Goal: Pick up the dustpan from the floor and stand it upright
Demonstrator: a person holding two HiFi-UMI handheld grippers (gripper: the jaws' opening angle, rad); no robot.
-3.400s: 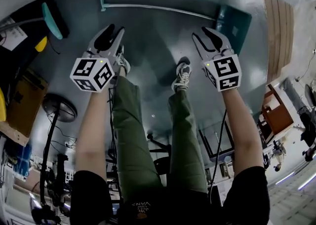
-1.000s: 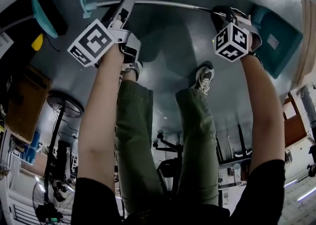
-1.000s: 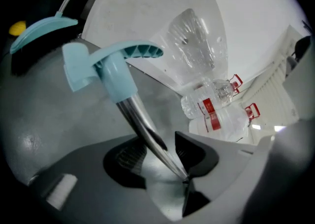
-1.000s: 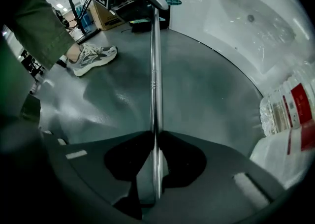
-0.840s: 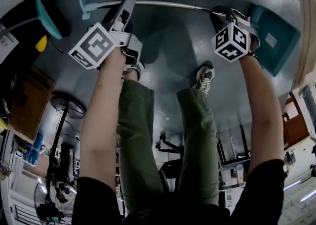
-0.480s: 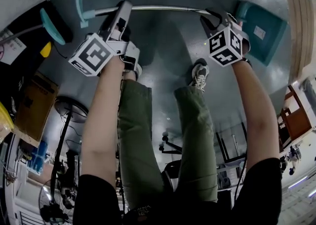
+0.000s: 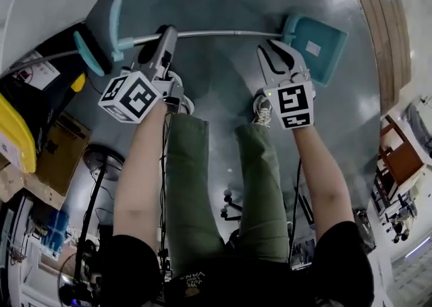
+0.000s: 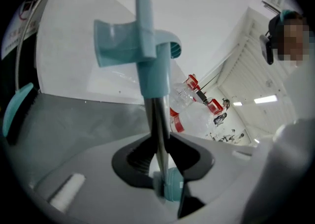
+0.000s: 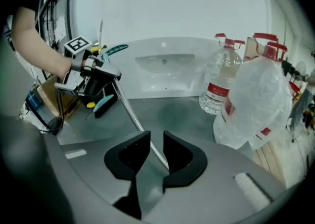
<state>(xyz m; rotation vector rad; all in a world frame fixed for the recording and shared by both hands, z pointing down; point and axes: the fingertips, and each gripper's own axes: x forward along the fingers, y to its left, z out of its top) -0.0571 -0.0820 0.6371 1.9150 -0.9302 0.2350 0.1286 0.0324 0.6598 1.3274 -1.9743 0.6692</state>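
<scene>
The dustpan has a teal pan (image 7: 316,40), a long metal pole (image 7: 216,33) and a teal grip (image 7: 115,21). I hold it level off the floor. My left gripper (image 7: 166,36) is on the pole close to the grip. Its jaws have just been closing, and in the left gripper view (image 8: 158,152) the pads pinch the pole (image 8: 156,119) below the grip (image 8: 142,46). My right gripper (image 7: 282,53) is at the pan end. Its jaws have just been opening a little, and the pole (image 9: 133,114) still runs slantwise between its pads (image 9: 156,152).
A teal brush (image 7: 88,52) and a yellow bin (image 7: 17,133) lie at the left, with a cardboard box (image 7: 64,154) below them. Wooden planks (image 7: 385,36) run along the right. Water bottles (image 9: 221,80) and a plastic bag (image 9: 258,105) stand ahead. My shoe (image 7: 262,111) is under the pole.
The dustpan lay on the floor with both grippers open above it. Both grippers reached its pole and have now risen with it; the right gripper has rolled.
</scene>
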